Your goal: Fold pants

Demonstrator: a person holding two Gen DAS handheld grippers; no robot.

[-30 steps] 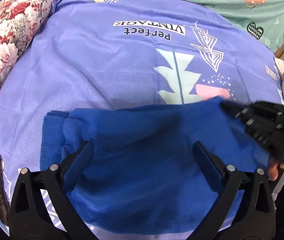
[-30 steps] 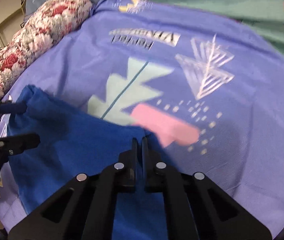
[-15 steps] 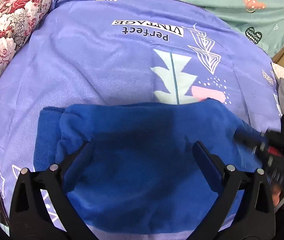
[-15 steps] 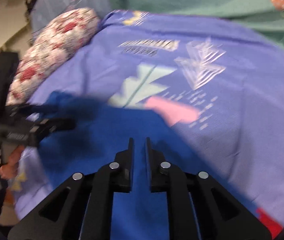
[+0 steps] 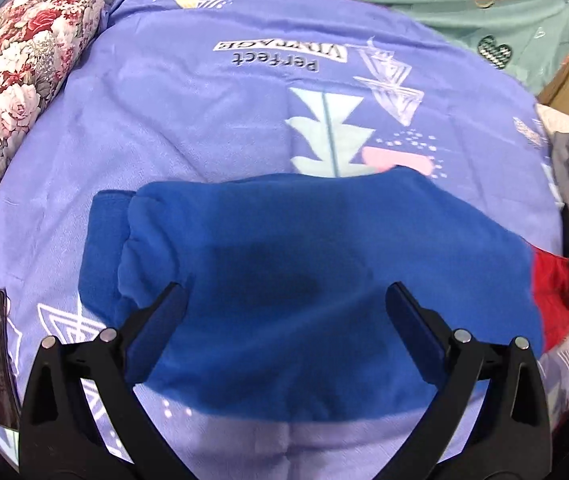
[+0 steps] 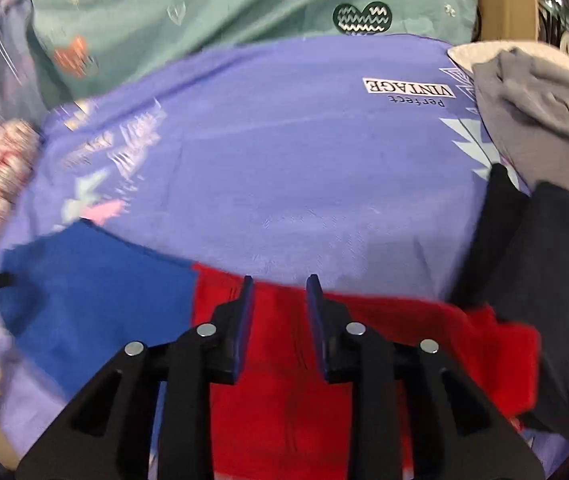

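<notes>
Folded blue pants (image 5: 304, 280) under wide-spread left gripper (image 5: 284, 312) — right gripper (image 6: 278, 304) just opening, empty, over red garment (image 6: 324, 380)

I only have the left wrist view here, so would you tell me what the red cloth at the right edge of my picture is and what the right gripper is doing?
Observer: The red garment lies flat on the purple sheet, its left edge meeting the folded blue pants.
Operator: Thank you. Is the right gripper holding it?
Observer: No. The right gripper sits over the red cloth; its jaws have just been opening, with nothing pinched between them.
Operator: Is anything else waiting on that side?
Observer: Yes, a dark garment lies right of the red one, with a grey garment behind it.
</notes>
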